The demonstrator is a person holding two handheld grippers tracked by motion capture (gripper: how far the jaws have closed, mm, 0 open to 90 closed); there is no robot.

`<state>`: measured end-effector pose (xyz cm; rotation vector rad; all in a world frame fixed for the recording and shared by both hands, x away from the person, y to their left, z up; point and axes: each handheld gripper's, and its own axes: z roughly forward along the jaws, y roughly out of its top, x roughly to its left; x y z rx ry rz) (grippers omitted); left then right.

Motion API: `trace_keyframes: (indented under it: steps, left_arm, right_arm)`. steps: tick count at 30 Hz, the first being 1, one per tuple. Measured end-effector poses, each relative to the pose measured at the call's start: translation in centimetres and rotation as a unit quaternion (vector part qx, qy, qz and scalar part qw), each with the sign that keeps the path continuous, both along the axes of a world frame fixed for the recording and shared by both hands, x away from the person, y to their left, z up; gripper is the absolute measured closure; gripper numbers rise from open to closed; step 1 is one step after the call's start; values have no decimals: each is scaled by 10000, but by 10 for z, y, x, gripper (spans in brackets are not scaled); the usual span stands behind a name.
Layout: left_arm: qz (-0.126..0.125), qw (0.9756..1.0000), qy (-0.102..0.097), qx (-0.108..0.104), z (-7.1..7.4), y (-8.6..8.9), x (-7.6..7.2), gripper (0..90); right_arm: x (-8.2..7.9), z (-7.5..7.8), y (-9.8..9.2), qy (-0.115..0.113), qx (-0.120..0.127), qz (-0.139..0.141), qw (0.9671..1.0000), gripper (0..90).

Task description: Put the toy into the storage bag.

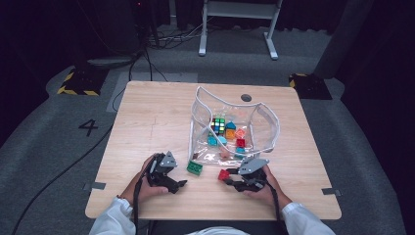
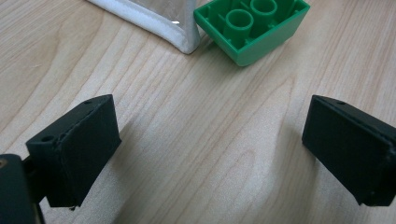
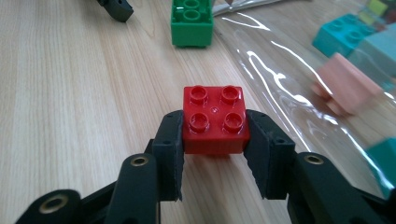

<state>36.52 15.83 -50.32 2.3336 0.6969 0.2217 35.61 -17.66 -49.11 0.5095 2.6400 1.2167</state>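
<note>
Right tongs (image 3: 214, 140) clamped on the red brick (image 3: 215, 119), studs up, pads against both sides, just above the counter (image 1: 156, 117). At 11 o'clock from it, green brick (image 3: 191, 21) beside the clear bag (image 1: 235, 127). Left tongs (image 2: 210, 144) spread wide, gripping nothing, green brick at 12 o'clock.

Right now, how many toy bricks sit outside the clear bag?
2: a green brick on the table by the clear bag corner, and a red brick clamped in the right gripper.
</note>
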Motion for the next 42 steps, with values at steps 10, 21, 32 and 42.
trace_keyframes:
  steps: [10,21,32,42]
  left_arm:
    - [1,10000,0,0,0,0,0,41]
    - [-1,10000,2,-1,0,0,0,41]
    - [1,10000,3,-3,0,0,0,41]
    - [-2,10000,10,-5,0,0,0,41]
  right_arm:
    - [-10,5,-42,-113,3,-136,9998,594]
    - [-15,12,-98,-175,2,-635,9978,594]
    - [-10,25,-143,-292,224,-1193,9922,594]
    - [3,64,-174,-554,524,-1556,9849,594]
